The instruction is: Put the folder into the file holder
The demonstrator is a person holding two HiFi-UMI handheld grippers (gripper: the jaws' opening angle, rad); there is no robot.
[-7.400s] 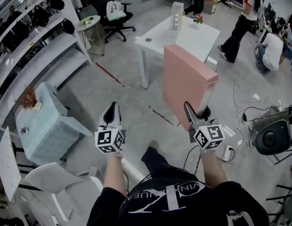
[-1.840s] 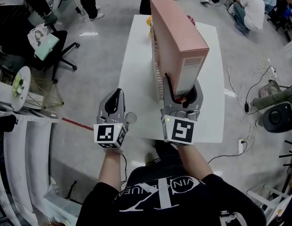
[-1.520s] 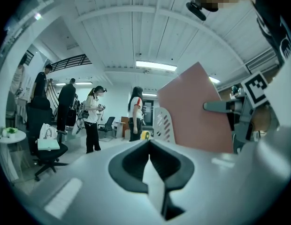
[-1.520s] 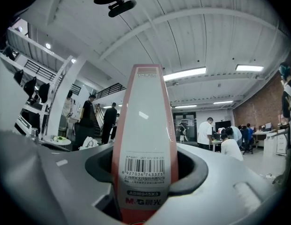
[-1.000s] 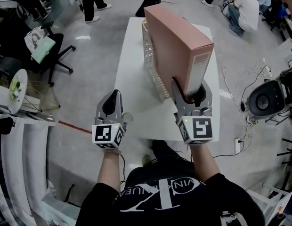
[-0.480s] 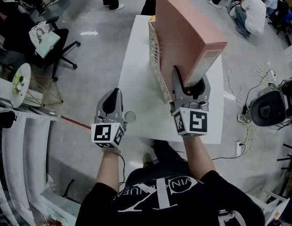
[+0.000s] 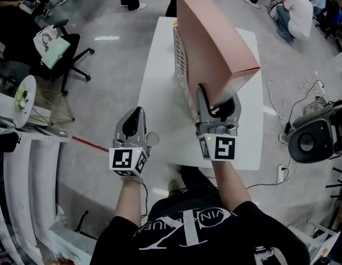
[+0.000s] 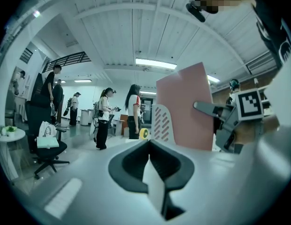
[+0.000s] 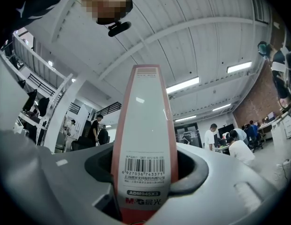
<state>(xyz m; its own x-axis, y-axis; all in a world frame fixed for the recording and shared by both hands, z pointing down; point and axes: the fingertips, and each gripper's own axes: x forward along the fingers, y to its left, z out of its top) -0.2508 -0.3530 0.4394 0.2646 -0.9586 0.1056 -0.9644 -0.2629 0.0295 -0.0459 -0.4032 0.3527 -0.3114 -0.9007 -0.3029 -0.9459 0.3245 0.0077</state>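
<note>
On grey floor: white surface [image 7: 160,98]. Over its middle: pink folder [image 7: 215,43], tilted, labelled narrow end clamped between wide-spread jaws of right gripper [image 7: 218,101]. White slotted file holder [image 7: 181,65] upright along folder's left side; whether folder is inside, cannot tell. Left gripper [image 7: 133,123] by surface's near left corner, jaws together, empty.

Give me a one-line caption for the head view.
Right gripper holds the pink folder tilted by the file holder on the white table; left gripper shut, empty.
</note>
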